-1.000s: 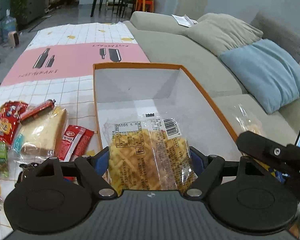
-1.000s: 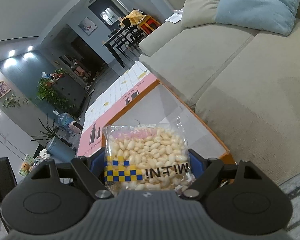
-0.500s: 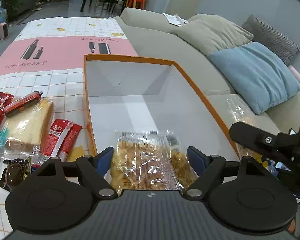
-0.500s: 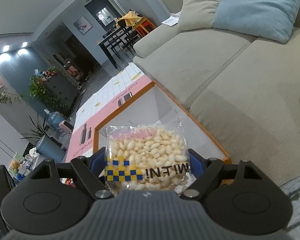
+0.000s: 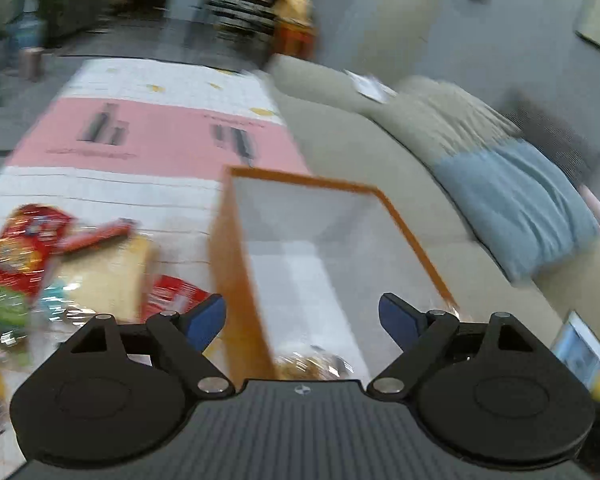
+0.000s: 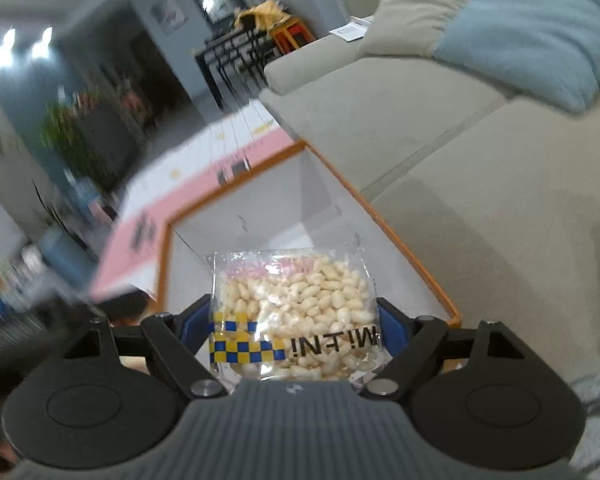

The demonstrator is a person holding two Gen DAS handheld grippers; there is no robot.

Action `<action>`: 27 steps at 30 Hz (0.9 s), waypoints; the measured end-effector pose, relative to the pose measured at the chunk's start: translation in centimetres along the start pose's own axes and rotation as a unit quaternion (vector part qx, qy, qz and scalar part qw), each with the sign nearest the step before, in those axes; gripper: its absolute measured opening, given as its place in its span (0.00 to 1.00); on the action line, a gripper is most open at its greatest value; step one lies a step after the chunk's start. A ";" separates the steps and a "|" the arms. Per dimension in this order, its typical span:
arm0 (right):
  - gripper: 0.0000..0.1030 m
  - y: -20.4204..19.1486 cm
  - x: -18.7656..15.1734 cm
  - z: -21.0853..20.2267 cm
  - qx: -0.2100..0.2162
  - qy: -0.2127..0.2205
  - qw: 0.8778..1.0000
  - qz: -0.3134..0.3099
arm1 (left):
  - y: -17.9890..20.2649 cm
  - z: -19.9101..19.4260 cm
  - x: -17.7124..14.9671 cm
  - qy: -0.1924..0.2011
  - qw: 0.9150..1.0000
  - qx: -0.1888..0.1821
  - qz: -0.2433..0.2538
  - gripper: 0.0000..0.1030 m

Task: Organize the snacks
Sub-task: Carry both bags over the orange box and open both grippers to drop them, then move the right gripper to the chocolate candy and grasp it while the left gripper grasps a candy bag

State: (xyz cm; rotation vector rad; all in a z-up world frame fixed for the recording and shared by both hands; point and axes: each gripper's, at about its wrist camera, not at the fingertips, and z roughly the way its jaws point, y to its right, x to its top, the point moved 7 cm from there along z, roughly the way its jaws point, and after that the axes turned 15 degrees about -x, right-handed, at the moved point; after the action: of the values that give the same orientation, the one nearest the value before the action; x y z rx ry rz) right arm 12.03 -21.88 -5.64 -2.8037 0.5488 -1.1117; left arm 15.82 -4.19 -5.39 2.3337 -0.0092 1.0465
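An orange-rimmed white box (image 5: 236, 280) stands on the table; it also shows in the right wrist view (image 6: 404, 248). My left gripper (image 5: 302, 320) is open and empty above the box's near left wall. The waffle packet (image 5: 312, 366) lies inside the box, just below the gripper. My right gripper (image 6: 294, 320) is shut on a clear bag of puffed rice (image 6: 296, 304) and holds it over the box's near end. More snacks lie left of the box: a red bag (image 5: 20, 248), a bread packet (image 5: 104, 276), a red sachet (image 5: 172, 296).
A pink and white tablecloth (image 5: 160, 140) covers the table. A beige sofa (image 5: 380, 160) with a blue cushion (image 5: 512, 200) runs along the right of the box. A phone (image 5: 578, 348) lies at the right edge.
My left gripper let go of the waffle packet, which now lies in the box, and has lifted and shifted left. My right gripper has moved over the box with the puffed rice bag.
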 end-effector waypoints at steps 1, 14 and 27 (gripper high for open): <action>0.79 -0.5 -0.1 0.2 -0.013 0.007 1.000 -0.022 | -0.5 -0.5 0.2 0.011 1.000 0.010 -0.011 0.98; 0.80 -3.6 -3.0 5.7 -0.208 -0.011 0.946 -0.248 | -2.6 -2.8 1.2 0.020 0.999 0.029 -0.015 0.98; 0.95 -2.6 -2.3 1.7 -0.150 0.026 0.975 -0.162 | -2.6 -4.2 1.1 0.014 0.999 0.032 -0.002 0.98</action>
State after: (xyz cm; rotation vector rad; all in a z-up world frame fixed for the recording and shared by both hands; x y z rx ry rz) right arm 12.45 -18.71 -7.83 -3.2221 0.2886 -1.2549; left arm 14.32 0.37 -3.68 2.3740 0.0404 1.0923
